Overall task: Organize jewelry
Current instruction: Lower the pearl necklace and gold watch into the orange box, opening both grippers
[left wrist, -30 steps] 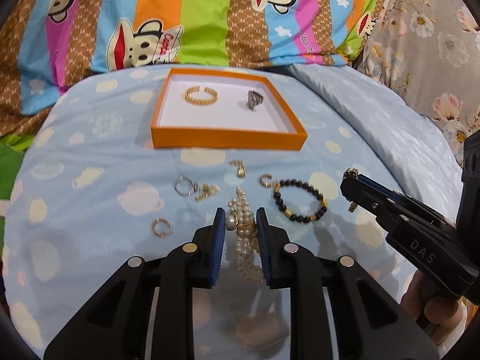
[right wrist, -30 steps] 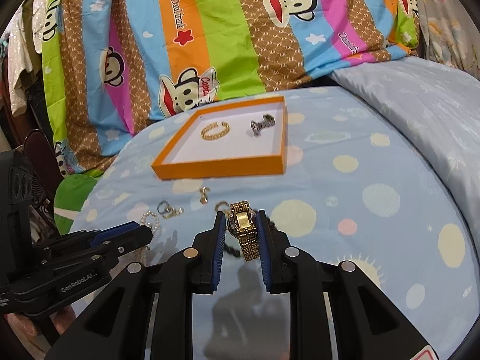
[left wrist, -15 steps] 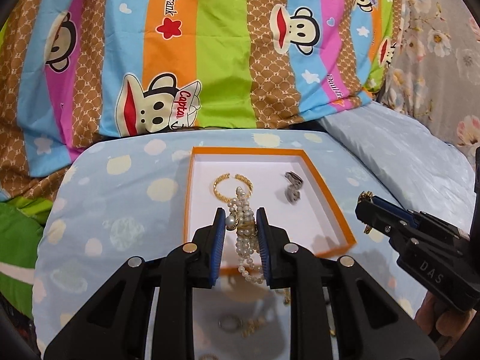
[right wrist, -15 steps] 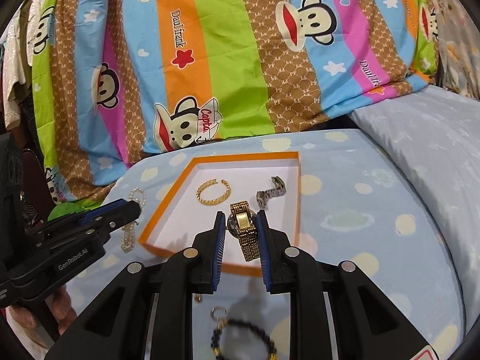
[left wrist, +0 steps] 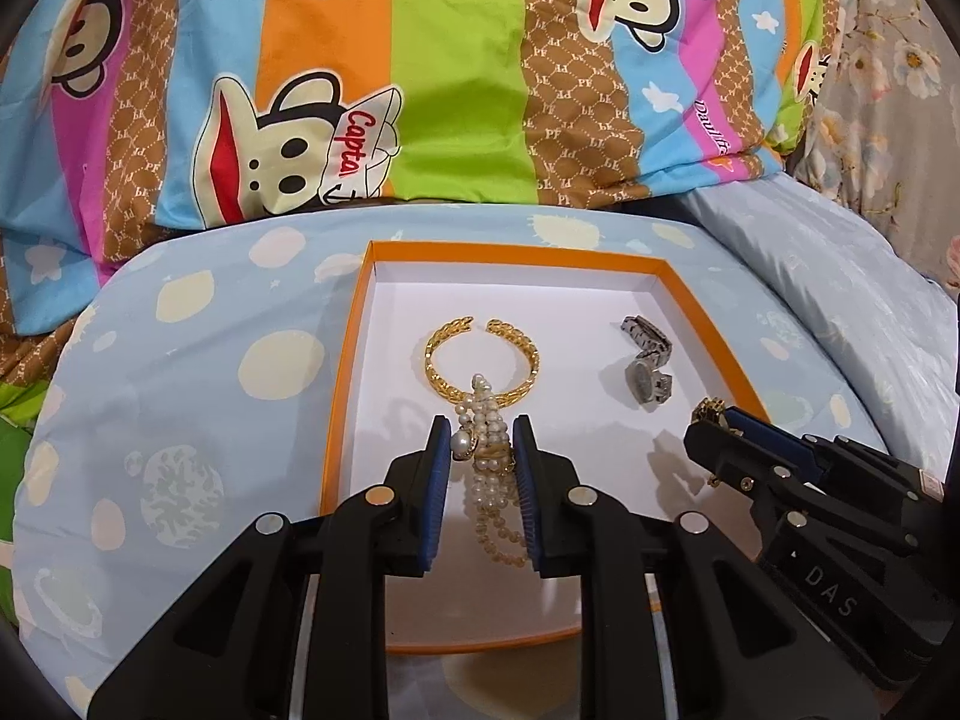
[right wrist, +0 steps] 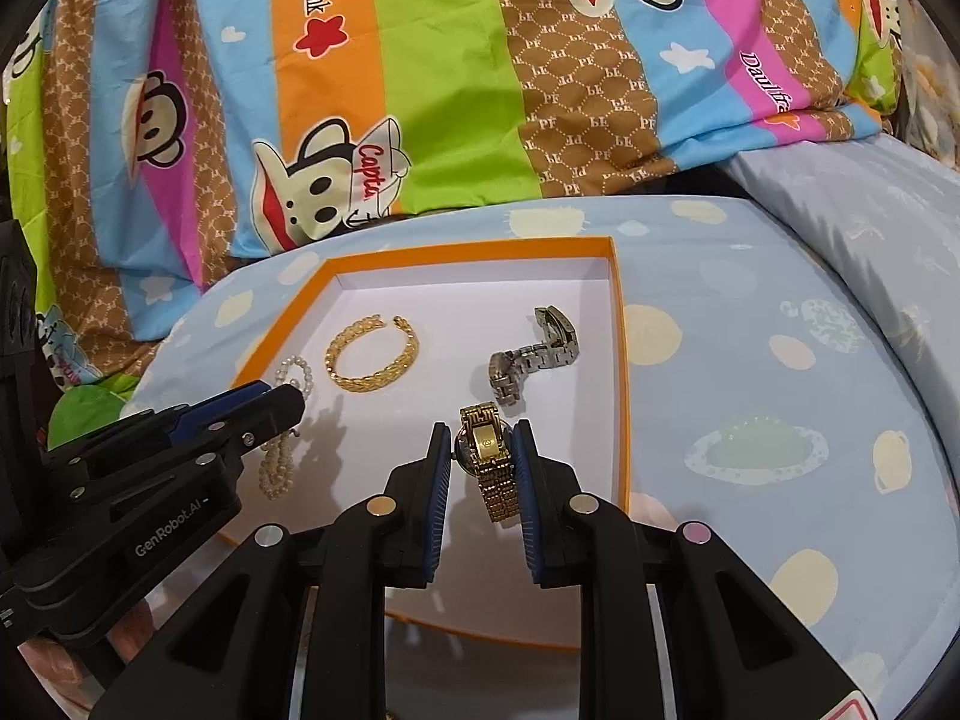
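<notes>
My left gripper [left wrist: 482,443] jaws narrow, pinching the pearl bracelet [left wrist: 489,468] above the box's near half | my right gripper [right wrist: 482,450] jaws narrow, clamping the gold watch [right wrist: 489,462] over the box's right side | orange box [left wrist: 708,324] holds the gold bangle [left wrist: 480,357] and silver watch [left wrist: 645,360] | both grippers hover low over the box, pointing toward its far wall.

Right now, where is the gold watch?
The gold watch is pinched in the right claw, held over the orange box near its right wall, just in front of the silver watch.
</notes>
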Motion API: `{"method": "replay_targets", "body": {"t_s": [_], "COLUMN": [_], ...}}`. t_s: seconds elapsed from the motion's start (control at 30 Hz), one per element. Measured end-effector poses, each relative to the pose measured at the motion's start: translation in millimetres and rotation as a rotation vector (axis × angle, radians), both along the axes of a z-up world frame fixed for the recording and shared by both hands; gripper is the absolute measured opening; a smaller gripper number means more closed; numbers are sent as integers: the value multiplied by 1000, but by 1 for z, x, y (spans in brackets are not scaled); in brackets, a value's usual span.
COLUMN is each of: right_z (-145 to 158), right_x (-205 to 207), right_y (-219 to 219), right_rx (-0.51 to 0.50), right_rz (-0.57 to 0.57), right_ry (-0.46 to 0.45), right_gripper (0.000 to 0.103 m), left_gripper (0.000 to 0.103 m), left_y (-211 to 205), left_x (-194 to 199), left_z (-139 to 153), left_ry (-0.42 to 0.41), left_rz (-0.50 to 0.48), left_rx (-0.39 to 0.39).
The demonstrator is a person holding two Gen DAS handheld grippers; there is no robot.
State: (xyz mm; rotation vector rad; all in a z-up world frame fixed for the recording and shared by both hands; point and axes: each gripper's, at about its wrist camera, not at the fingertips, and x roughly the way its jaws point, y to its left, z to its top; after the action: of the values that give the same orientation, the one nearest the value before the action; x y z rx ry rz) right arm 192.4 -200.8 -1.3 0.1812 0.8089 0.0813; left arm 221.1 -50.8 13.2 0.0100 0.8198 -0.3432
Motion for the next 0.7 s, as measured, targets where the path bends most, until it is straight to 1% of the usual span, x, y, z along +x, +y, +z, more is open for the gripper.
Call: {"method": "replay_targets", "body": {"t_s": [0.1,0.17,0.2,0.23,0.27,0.33,0.4,0.47,0.5,0.6,0.7], "right_z": [-3,0,3,7,13,26,40,49,51,45,29], "right_x": [2,-1,-3,-6,-11,-22,-39,-59,-69,-98,-126], "right_y": [-2,-6,-9,-12,-15,-20,-25,-29,-30,-33,-34], "right_rx": [-9,-12,-7,0,3,1,-4,-6,-9,-21,-1], "right_rz": [-15,-45,-53,-64,-78,-95,-107,-109,-111,-117,-119], "right_ry": [2,-27,-40,-62,-87,-129,-167,-186,-190,-173,-123], "right_gripper": [20,22,24,25,26,28,29,33,36,36,36], "left_gripper": [22,25,30,40,44,44,45,48,48,52,52], "left_y": [0,4,5,8,12,18,25,35,41,56,71], "left_x": [3,7,7,7,7,3,-3,-14,-21,-46,-75], "left_z": [-5,-8,-8,-7,-3,6,19,32,37,42,30], "left_ry": [9,22,19,9,-1,-25,-56,-81,-89,-101,-71], "left_rz": [8,23,39,53,57,68,83,90,91,92,89], "left_rx": [9,-12,-12,-15,-27,-48,-51,-56,-59,-55,-37]}}
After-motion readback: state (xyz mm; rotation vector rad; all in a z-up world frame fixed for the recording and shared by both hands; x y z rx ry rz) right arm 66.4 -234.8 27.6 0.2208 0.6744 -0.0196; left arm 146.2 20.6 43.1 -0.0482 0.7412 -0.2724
